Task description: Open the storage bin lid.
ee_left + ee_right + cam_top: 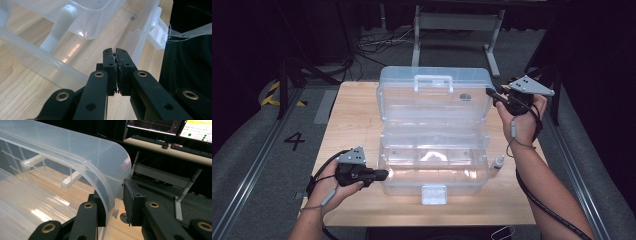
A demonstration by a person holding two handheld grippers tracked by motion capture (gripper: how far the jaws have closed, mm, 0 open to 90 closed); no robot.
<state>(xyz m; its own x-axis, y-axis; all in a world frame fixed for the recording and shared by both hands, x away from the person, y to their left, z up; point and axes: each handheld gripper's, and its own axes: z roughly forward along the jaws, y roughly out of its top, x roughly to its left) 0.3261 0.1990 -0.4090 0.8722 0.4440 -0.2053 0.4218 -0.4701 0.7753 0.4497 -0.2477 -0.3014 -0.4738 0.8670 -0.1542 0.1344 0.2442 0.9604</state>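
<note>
Clear plastic storage box (434,170) mid-table, lid (434,92) raised, removable tray inside; right gripper (115,207) straddles lid's edge, unclenched; left gripper (116,72) clenched empty beside box; dropper bottle (497,164) alongside.

Open storage box (434,170) mid-table (352,107), lid (434,92) raised behind, small bottle (497,164) just right of it.

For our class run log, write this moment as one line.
box: open | left gripper: shut, beside base | right gripper: astride lid edge
</note>
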